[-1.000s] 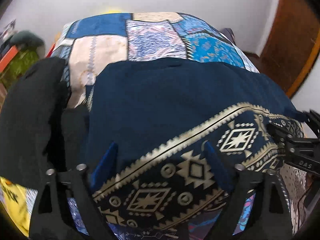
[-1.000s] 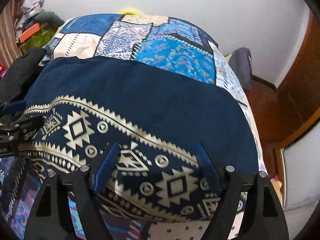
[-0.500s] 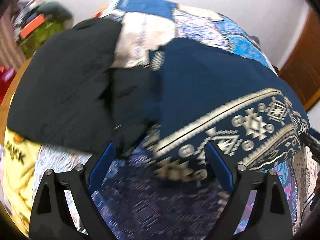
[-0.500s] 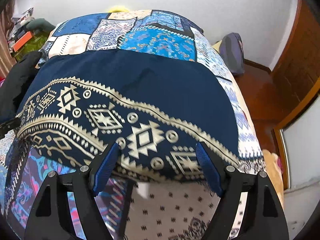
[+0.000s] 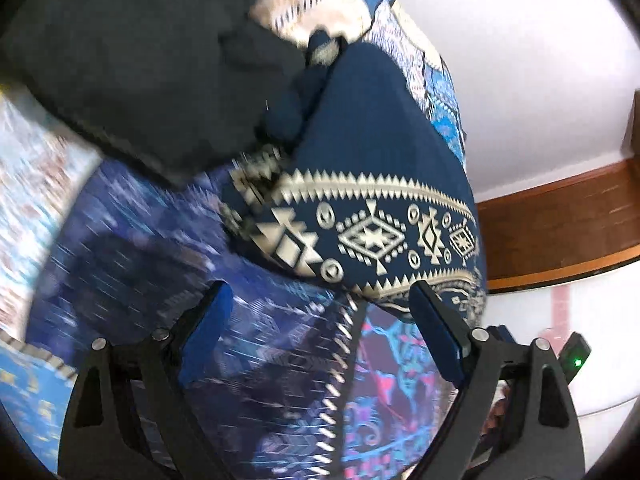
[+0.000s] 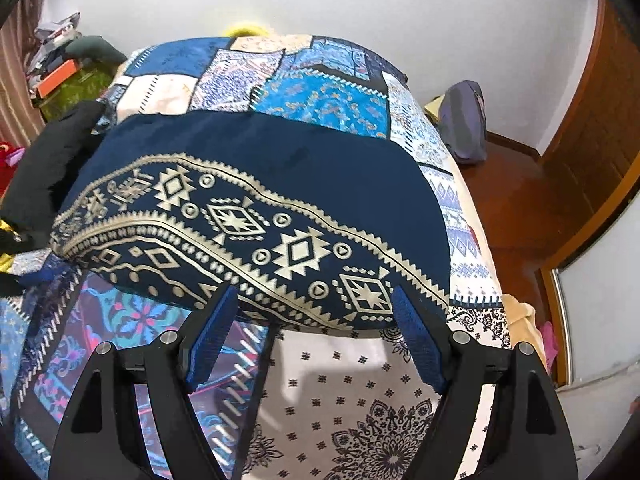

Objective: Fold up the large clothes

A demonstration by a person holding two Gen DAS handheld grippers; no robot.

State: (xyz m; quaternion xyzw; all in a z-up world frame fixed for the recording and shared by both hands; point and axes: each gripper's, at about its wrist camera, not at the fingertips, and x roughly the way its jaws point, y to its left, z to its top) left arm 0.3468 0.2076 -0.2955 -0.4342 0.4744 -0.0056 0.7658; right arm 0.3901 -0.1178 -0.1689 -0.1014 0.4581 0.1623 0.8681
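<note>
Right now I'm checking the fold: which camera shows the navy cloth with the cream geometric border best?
The right wrist view: the navy cloth with the cream geometric border lies whole and sharp. The left wrist view shows it tilted, partly blurred, beside a black garment.

Place: you're in a home bedroom.
Bed: patchwork bedspread [image 6: 328,96] at your 12 o'clock.
Edges: wooden door [image 6: 600,128] at 2 o'clock, clutter [image 6: 60,68] at 10.
</note>
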